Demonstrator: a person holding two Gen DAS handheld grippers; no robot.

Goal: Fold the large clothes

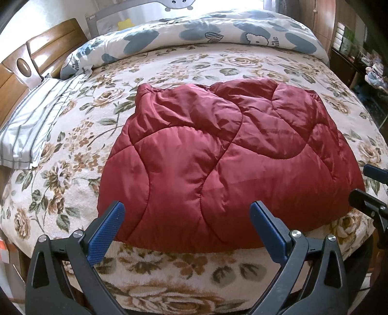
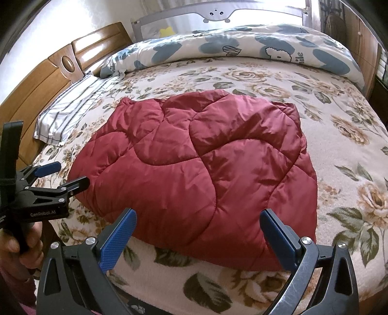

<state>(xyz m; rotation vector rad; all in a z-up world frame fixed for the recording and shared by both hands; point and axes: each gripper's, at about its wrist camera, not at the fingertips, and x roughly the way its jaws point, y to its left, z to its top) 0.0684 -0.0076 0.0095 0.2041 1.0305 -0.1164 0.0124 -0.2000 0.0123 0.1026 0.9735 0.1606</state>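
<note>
A dark red quilted puffer jacket [image 1: 218,155] lies folded into a compact bundle on the floral bed cover [image 1: 169,65]. It also shows in the right wrist view [image 2: 206,169]. My left gripper [image 1: 188,210] is open and empty, hovering just in front of the jacket's near edge. It also shows at the left of the right wrist view [image 2: 65,174], beside the jacket's left edge. My right gripper [image 2: 197,218] is open and empty over the jacket's near right part. Its fingertips [image 1: 371,186] show at the right edge of the left wrist view.
A blue-and-white duvet [image 1: 206,31] lies rolled along the far side of the bed. A striped pillow [image 1: 36,126] rests at the left by the wooden headboard [image 1: 19,65]. A grey bed rail [image 2: 218,14] stands behind. Shelves with clutter [image 1: 359,53] stand at the right.
</note>
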